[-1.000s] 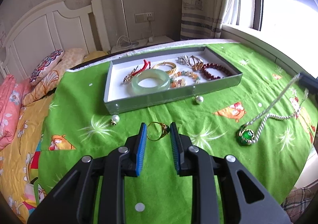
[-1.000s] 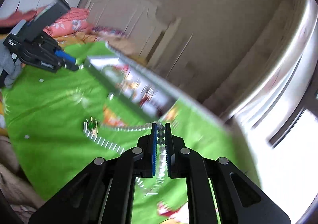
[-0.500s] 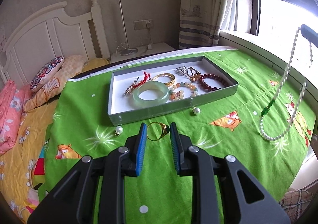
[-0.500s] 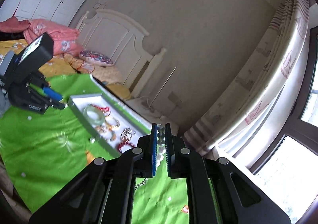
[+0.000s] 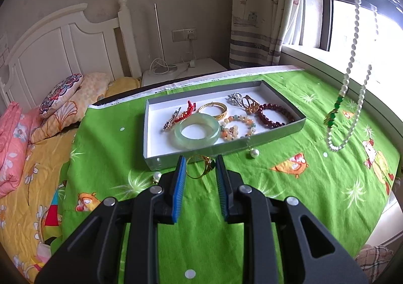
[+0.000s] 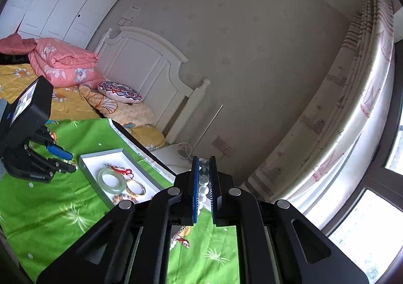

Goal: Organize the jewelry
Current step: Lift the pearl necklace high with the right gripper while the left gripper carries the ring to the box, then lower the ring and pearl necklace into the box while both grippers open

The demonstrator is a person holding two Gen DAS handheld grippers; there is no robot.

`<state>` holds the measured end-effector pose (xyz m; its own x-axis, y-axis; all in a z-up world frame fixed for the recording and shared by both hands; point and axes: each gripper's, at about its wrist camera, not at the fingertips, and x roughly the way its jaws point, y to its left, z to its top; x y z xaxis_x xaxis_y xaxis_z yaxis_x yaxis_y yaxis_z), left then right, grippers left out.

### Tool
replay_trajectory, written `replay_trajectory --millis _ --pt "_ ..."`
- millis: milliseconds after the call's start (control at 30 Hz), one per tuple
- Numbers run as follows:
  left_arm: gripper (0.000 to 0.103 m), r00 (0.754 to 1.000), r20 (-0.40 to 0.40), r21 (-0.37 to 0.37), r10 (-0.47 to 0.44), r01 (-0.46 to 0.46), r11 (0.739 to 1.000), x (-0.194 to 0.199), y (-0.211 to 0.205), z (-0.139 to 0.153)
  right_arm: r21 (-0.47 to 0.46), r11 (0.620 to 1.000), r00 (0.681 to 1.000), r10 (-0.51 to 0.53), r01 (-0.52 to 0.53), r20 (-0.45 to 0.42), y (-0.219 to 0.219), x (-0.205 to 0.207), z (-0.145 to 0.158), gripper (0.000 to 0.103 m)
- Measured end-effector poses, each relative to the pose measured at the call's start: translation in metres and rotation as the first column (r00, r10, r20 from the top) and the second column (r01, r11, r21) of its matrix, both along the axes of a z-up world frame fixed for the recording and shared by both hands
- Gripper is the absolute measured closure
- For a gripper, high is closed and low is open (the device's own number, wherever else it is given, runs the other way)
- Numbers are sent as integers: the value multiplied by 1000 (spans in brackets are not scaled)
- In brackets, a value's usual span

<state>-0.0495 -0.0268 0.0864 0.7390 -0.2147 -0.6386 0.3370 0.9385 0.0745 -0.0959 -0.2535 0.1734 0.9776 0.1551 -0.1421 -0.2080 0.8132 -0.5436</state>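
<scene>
Between your left gripper's (image 5: 200, 167) blue pads, which stand apart, sits a gold ring (image 5: 200, 165) with a green stone. You cannot tell if the pads touch it. It is just in front of the gray tray (image 5: 277, 134) on the green cloth (image 5: 289, 190). Your right gripper (image 6: 203, 178) is clamped tight on a white bead necklace (image 5: 352, 57). The necklace hangs high in the air, to the right of the tray. Inside the tray lie a pale green bangle (image 5: 197, 131), a gold bangle (image 5: 213, 109) and a dark red bead bracelet (image 5: 273, 115). Two pearl earrings (image 5: 255, 152) lie on the cloth beside the tray.
</scene>
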Motion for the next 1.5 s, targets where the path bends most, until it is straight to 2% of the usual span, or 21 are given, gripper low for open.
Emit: replay_trajectory --millis 500,1133,1333,1500 --pt "80 1000 -19 -3 -4 4 1000 25 -8 3 30 1000 999 2 -1 -40 22 60 19 94" --pt "80 996 -77 -21 33 -34 999 101 -14 4 108 994 986 17 1 -166 46 139 27 94" --pt "80 991 -118 -29 62 -65 997 124 -13 -11 142 990 971 35 -1 -238 56 162 11 94" --pt "80 986 -139 -53 87 -95 994 141 -12 -20 157 988 934 55 1 -352 65 183 -20 94"
